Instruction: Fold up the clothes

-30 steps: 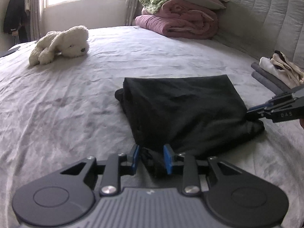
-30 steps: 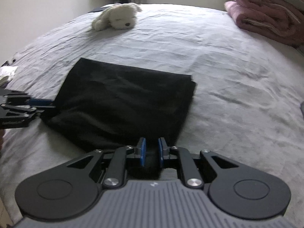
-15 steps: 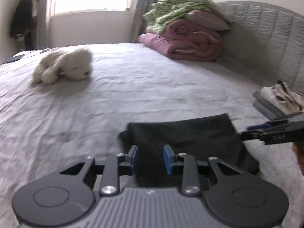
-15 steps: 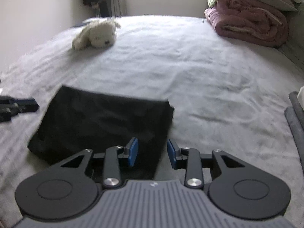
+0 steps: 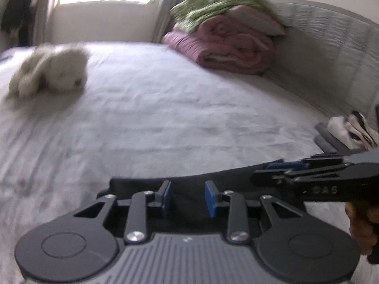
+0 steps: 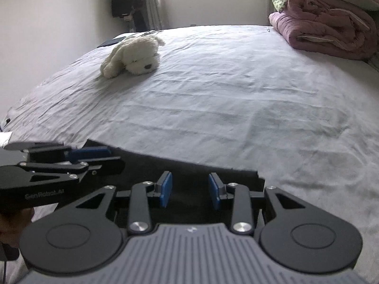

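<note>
Now both claws, left claw [image 5: 187,198] and right claw [image 6: 190,190], hover parted, empty, over the black garment [image 6: 189,172].

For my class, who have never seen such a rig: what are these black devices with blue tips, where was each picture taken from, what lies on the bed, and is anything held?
No robot: a person holds a two-fingered gripper in each hand, each with a camera looking along its fingers. One picture is from the left gripper, the other from the right gripper. On the bed lie a folded black garment, a plush dog, pink quilts and folded clothes. Both grippers' fingers stand apart over the garment; nothing is held.
</note>
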Demonstrator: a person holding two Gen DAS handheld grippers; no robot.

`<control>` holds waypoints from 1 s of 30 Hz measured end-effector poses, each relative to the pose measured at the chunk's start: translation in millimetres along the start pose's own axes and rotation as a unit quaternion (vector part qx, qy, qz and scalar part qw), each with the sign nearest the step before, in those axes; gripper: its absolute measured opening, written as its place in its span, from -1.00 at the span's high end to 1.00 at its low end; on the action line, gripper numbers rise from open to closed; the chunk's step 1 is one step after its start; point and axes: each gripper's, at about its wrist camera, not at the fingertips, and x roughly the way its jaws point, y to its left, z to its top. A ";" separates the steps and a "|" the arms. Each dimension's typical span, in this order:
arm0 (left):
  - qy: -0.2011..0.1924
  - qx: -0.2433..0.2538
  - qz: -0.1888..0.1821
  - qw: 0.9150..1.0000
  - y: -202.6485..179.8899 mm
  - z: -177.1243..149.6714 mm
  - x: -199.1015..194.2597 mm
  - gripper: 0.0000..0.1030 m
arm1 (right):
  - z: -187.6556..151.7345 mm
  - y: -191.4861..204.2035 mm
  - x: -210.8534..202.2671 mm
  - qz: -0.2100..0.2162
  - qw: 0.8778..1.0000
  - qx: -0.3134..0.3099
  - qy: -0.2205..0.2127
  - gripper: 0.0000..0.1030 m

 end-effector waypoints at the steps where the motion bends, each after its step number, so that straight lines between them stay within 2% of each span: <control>1: 0.004 -0.006 0.000 1.000 4.1 -1.4 2.8 0.39 | 0.2 -3.1 4.7 -0.002 1.000 0.005 0.004 0.30; 9: 0.006 -0.012 -0.007 1.000 18.6 -4.1 2.4 0.46 | -6.4 -13.2 15.7 0.006 1.000 0.018 0.017 0.30; 14: 0.002 -0.033 -0.011 0.999 30.9 0.8 0.6 0.51 | -3.7 -14.0 16.1 0.008 1.000 0.017 0.017 0.30; 20: -0.002 -0.016 -0.004 1.000 32.1 1.0 2.2 0.52 | -4.7 -20.5 14.9 0.007 0.999 0.031 0.017 0.37; 24: 0.000 -0.001 0.009 1.000 32.0 -0.7 5.5 0.68 | -5.3 -21.1 16.0 -0.003 0.999 0.034 0.021 0.46; 30: 0.002 -0.019 0.010 1.000 39.2 -0.1 5.8 0.81 | -5.9 -21.9 14.6 -0.011 0.999 0.027 0.020 0.49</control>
